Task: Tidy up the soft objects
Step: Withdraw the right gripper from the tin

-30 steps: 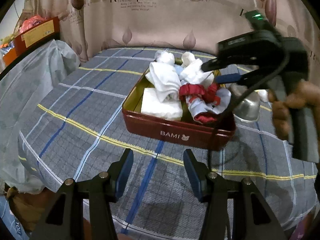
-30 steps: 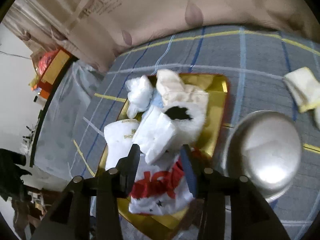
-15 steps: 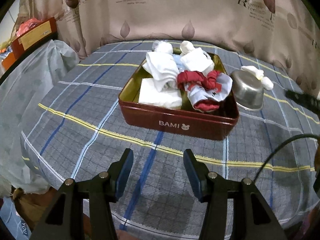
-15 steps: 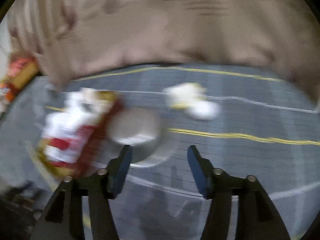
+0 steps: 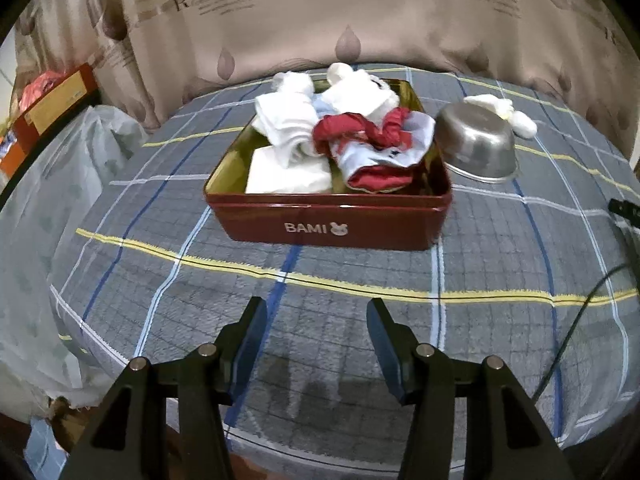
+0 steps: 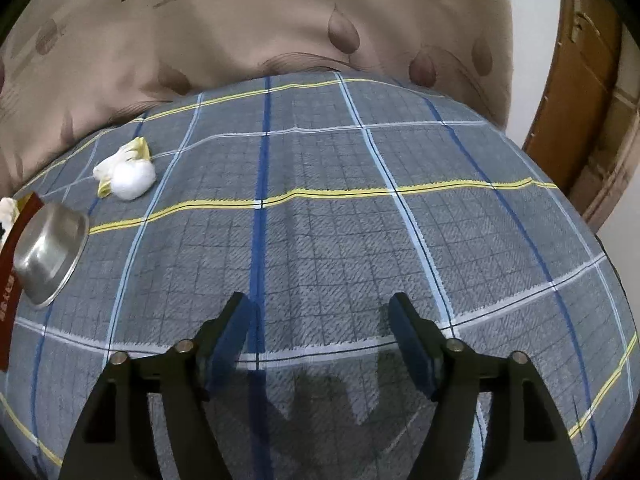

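Note:
A red tin marked BAMI (image 5: pixel 328 228) stands on the plaid cloth and holds white socks (image 5: pixel 286 124), a folded white cloth (image 5: pixel 286 172) and a red and pale blue garment (image 5: pixel 372 140). A white and yellow sock bundle (image 5: pixel 504 114) lies on the cloth behind an overturned steel bowl (image 5: pixel 474 142); the bundle also shows in the right wrist view (image 6: pixel 126 170). My left gripper (image 5: pixel 316 336) is open and empty, well short of the tin. My right gripper (image 6: pixel 320 334) is open and empty over bare cloth, far right of the bundle.
The steel bowl (image 6: pixel 50 250) sits between tin and sock bundle. A beige curtain (image 6: pixel 240 20) hangs behind the table. A wooden door (image 6: pixel 588 80) is at the right. A plastic-covered mound (image 5: pixel 60 184) and boxes (image 5: pixel 52 104) lie left. A black cable (image 5: pixel 584 312) crosses the right.
My right gripper has left the tin, where it was over the red and blue garment, and swung right over bare cloth, empty. The left gripper has hardly moved.

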The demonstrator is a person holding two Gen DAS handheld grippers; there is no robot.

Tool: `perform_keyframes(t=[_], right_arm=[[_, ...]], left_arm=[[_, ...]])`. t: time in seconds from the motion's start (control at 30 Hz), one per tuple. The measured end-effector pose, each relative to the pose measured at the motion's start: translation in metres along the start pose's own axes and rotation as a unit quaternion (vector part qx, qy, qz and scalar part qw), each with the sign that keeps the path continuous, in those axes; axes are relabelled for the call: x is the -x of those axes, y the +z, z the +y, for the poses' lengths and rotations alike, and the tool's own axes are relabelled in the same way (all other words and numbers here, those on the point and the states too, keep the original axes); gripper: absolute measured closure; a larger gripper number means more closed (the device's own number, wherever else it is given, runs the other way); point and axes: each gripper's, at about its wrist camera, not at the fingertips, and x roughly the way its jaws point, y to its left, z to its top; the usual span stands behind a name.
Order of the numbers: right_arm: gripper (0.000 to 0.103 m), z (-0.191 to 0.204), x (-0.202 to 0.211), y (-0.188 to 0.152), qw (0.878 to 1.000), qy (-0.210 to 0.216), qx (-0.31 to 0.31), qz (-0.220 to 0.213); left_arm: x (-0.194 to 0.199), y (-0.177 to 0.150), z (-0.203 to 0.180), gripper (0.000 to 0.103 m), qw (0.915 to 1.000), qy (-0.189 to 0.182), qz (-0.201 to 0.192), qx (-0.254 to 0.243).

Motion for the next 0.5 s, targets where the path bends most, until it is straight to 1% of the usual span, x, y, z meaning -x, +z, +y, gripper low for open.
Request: perform_keyframes(t=[0.1,0.13,0.27,0.33,0.5], right_arm=[[0.016,0.001,-0.007,-0.002,1.0,-0.01,0.006,0.017],[0.014,0.002,-0.007,0.0,1.0,-0.01,0.006,0.014],[0.012,-0.004,-0.009,-0.001,1.0,0.007,-0.004,0.016],[0.009,-0.003,-0.011,0.0,1.0,0.009,-0.002,0.018],[0.006,0.001,-0.01,-0.002,1.0,0.011,0.005,0.022]], left_arm=[[0.003,-0.001,-0.009,0.05,0.9999,-0.004,-0.001,-0.012],[0.003,-0.001,-0.011,0.05,0.9998,-0.003,-0.001,-0.018],[0.005,-0.003,-0.027,0.05,0.9988,0.007,-0.001,-0.048],[0.005,-0.003,-0.034,0.05,0.9982,0.008,0.001,-0.059],[0.009,0.0,-0.056,0.05,0.9958,0.007,0.003,-0.092]])
